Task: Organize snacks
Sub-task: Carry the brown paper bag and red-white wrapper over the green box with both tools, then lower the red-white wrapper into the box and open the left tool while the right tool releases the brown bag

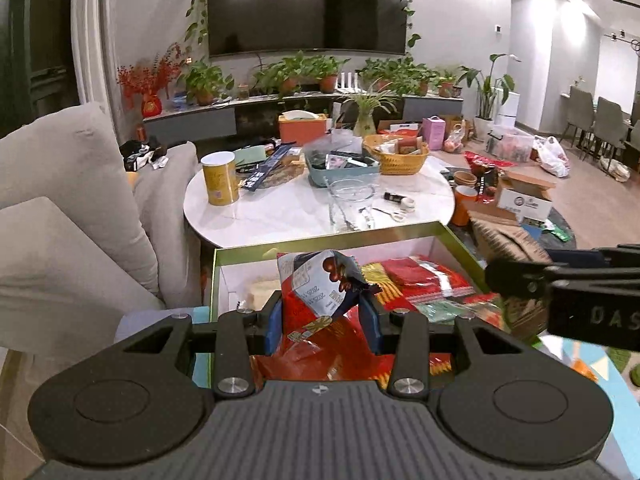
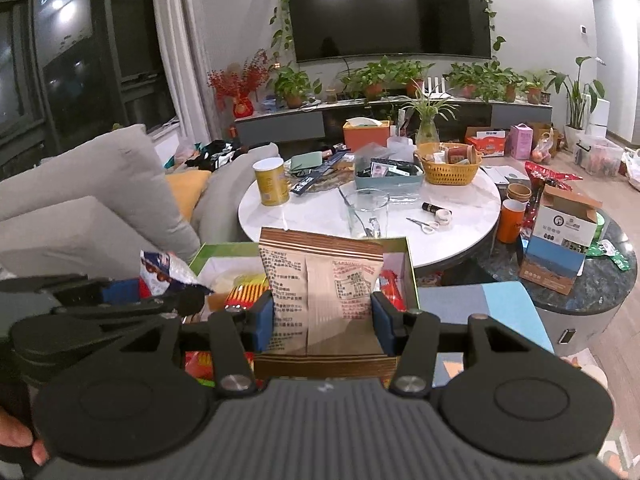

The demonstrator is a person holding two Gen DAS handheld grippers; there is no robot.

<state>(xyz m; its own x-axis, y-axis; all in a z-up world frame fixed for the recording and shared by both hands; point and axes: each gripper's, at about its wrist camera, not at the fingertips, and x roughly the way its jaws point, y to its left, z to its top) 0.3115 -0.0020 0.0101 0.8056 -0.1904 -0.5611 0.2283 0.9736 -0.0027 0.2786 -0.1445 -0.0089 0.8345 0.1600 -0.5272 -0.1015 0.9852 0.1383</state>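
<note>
Crinkly foil and matt kraft paper: 2 snack packs are up in the air, 1 per claw. Left claw (image 1: 323, 312) is clenched on a red pack (image 1: 320, 292) w/ a white label and a nut picture, top edge crumpled. Right claw (image 2: 323, 316) is clamped on a flat tan pack (image 2: 320, 284) w/ brown stripes along top and bottom and red print on its back; blue pads press both side edges.

Both packs hang over 1 open gift box (image 1: 352, 232), green-gold rim, white inside, w/ more snacks lying flat in it: red wrappers (image 1: 424, 276), a red-yellow striped one (image 2: 246, 294), a pale one at the left; exact count hard to tell, they overlap. Box sits just in front of the round white marble-look worktop (image 1: 280, 216).

On that worktop: 1 yellow tin (image 1: 219, 178) w/ white lid, 1 woven yellow basket (image 1: 400, 154), 1 blue-grey tray (image 1: 340, 170), 1 clear glass dish (image 1: 354, 190), 1 pr scissors (image 2: 424, 225), 1 tape roll (image 2: 444, 216). Grey sofa cushions (image 1: 68, 184) crowd the left side. Right claw juts into the left view, blocking the box's right corner. Cardboard carton (image 2: 560, 248) stands on a dark round side table at right.
</note>
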